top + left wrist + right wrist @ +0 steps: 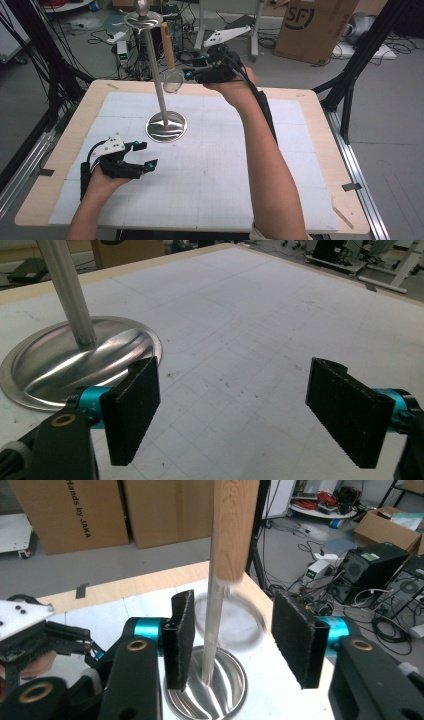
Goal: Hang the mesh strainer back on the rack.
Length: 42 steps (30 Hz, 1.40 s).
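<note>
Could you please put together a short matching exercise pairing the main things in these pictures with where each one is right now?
Things:
1. left gripper
2. right gripper
3. metal stand
4. strainer with a wooden handle

Places or states:
A. hangs from the top of the stand, beside the pole
B. stands upright on the white mat, round base down
C. low over the mat near the table's front left, jaws open
D. raised at the far side of the table, jaws open on either side of the hanging utensil

Pairs: 1-C, 2-D, 3-B, 4-A
</note>
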Tool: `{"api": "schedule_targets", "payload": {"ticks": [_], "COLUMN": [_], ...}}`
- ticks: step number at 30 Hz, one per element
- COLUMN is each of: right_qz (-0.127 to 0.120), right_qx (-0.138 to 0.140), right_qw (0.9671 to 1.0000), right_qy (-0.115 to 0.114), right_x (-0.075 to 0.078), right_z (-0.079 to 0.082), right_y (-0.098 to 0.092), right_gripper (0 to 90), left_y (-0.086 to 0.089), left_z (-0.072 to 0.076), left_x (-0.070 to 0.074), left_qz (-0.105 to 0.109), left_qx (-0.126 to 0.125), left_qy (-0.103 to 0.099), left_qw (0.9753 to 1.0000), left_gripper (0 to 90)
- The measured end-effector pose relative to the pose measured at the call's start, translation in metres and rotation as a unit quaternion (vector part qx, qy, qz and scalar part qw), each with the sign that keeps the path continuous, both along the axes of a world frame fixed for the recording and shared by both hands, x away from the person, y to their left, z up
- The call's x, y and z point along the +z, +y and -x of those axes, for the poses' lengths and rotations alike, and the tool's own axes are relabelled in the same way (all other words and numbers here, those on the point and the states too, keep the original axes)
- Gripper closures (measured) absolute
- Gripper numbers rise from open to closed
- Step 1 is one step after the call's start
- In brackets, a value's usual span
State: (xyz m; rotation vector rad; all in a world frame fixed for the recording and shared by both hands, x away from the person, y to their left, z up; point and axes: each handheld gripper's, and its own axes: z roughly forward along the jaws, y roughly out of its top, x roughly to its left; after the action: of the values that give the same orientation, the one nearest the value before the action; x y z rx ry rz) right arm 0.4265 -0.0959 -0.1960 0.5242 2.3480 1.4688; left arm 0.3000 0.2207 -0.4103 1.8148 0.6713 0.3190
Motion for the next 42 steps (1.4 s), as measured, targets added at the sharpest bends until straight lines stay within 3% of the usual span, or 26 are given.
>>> {"api": "schedule_targets", "payload": {"ticks": [6,16,25,42], "right_qz": [0.002,-0.002,-0.004,-0.036], "right_qx": [-0.008,-0.002,-0.004,-0.03], "right_qw": [0.9999,0.9999,0.9999,0.9989], "right_qy": [-0.007,-0.013,-0.01,-0.004], "right_x": [-0.005,-0.017,-0.039,-0.078], "right_z": [0.007,0.026,0.042,0.069], "right_y": [-0.013,-0.039,-0.069,-0.12], "right_gripper": [43.0,40.2,38.0,35.4], "left_y": [-0.001,-0.002,-0.002,-0.003], "left_z": [0.0,0.001,0.001,0.001], "left_x": [0.0,-0.001,-0.001,-0.001], "left_qz": [-0.003,-0.005,-0.007,-0.01], "left_qx": [0.0,0.0,0.001,0.001], "left_qy": [-0.001,-0.002,-0.001,-0.004], "left_qw": [1.0,1.0,1.0,0.9999], "left_gripper": [22.2,22.2,22.2,22.2]}}
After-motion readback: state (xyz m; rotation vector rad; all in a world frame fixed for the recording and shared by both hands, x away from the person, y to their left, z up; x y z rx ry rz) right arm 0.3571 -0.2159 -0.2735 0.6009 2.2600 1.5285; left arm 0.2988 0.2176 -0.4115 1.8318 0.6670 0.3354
